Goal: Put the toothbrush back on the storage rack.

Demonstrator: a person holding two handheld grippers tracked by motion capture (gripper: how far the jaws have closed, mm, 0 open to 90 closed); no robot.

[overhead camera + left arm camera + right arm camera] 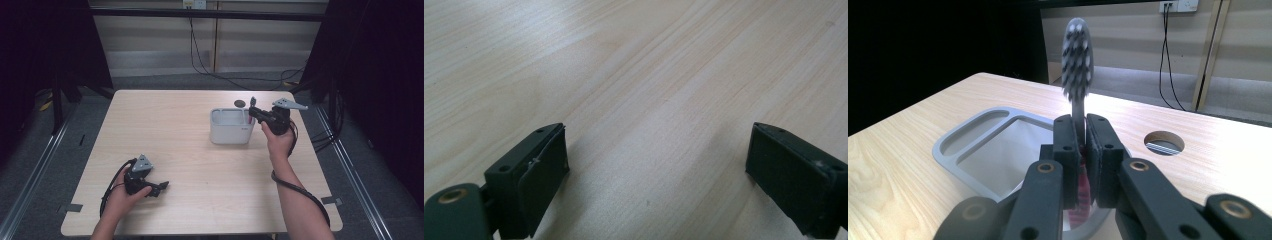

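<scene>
Right gripper (pixel 1082 165): I have its 2 jaws clamped on the neck of a toothbrush (pixel 1077 55), bristle head up, pink handle hanging below the pads.
Toothbrush position: upright at the right end of the grey holder (pixel 232 126), which stands on the table (pixel 190 150) right of centre; the lower handle looks to be inside the holder or just above its rim.
Left gripper (pixel 656 170): jaws wide apart with only bare wood between them; in the high view I see it (pixel 159 188) resting low at the near left of the table, well apart from the holder.
Risk 1: my grip is on the thin neck, so the brush could pivot between the pads and tip if I move sideways.
Risk 2: the handle could catch on the holder's rim or divider and drag the light holder along, since nothing steadies it.
Risk 3: letting go too high may let the brush topple out over the rim.
Hidden: my own jaws cover the handle's lower end, so I cannot tell which compartment it is in or whether it touches the bottom.
Hard to make out: the dark round hole (pixel 240 103) behind the holder; its depth is unclear.
</scene>
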